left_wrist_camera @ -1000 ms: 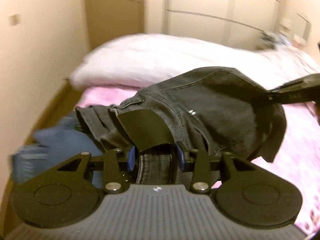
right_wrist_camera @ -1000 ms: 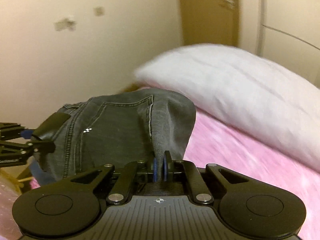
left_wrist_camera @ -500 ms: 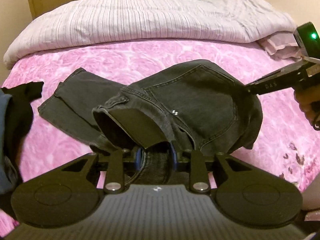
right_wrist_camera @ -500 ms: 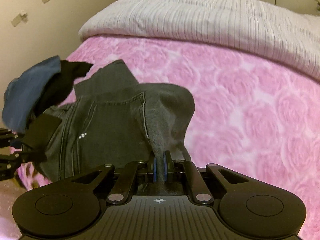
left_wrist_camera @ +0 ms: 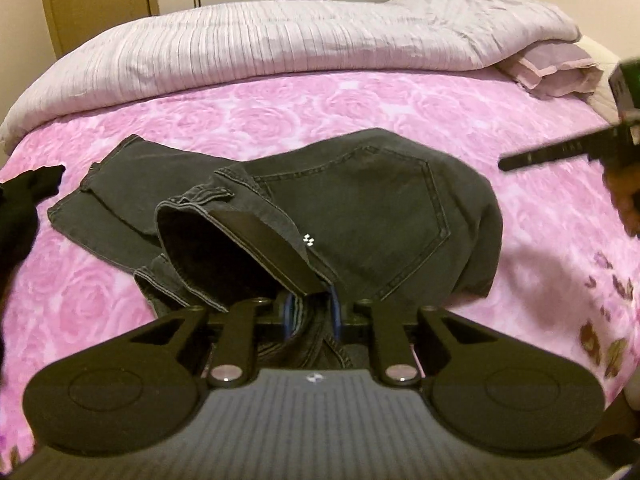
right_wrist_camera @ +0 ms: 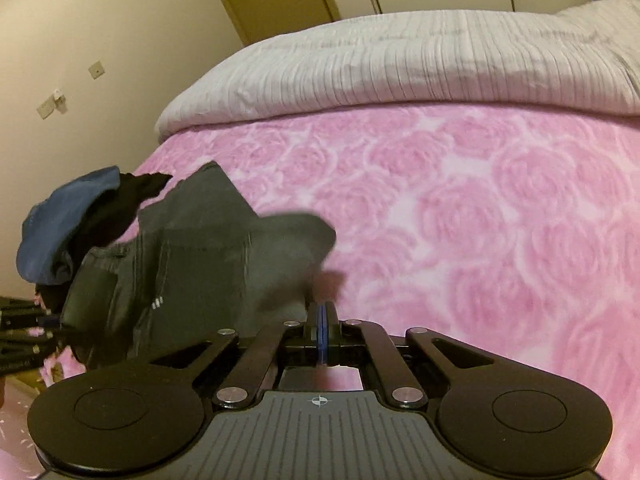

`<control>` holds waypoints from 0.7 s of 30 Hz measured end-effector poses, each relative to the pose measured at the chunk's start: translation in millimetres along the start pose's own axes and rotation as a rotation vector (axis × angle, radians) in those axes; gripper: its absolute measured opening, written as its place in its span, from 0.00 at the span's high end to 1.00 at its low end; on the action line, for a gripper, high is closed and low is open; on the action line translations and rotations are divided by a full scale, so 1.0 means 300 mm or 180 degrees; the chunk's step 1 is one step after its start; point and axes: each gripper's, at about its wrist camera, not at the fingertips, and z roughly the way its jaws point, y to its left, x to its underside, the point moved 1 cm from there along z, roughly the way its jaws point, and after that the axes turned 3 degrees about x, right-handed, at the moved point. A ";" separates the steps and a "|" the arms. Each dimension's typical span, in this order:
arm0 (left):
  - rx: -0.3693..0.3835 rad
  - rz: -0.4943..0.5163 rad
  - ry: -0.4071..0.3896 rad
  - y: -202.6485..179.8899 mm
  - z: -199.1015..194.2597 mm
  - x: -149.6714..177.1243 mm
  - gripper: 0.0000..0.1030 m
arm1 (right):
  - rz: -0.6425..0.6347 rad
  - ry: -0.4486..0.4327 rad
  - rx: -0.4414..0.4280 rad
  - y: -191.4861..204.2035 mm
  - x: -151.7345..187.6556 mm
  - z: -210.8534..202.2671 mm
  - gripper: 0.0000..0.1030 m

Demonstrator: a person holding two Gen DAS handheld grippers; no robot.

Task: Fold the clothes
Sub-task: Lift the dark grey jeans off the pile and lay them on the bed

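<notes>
My left gripper (left_wrist_camera: 310,314) is clamped on the waistband of the dark grey jeans (left_wrist_camera: 360,216), denim bunched between its blue pads, a stiff dark patch standing up just past them. My right gripper (right_wrist_camera: 321,334) has its pads pressed flat together with no cloth between; it sits just beside the seat edge. The jeans lie doubled on the pink bedspread (left_wrist_camera: 280,120), legs underneath, back pocket up. I judge the denim heavy and thick, limp yet slow to crease; seams and waistband give the surest hold. Other clothes (right_wrist_camera: 68,220) are piled near the left edge
</notes>
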 end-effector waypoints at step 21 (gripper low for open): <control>0.0000 0.1037 -0.1300 -0.216 -0.111 0.278 0.90 | 0.0027 -0.0739 0.0335 0.114 0.218 -0.012 0.52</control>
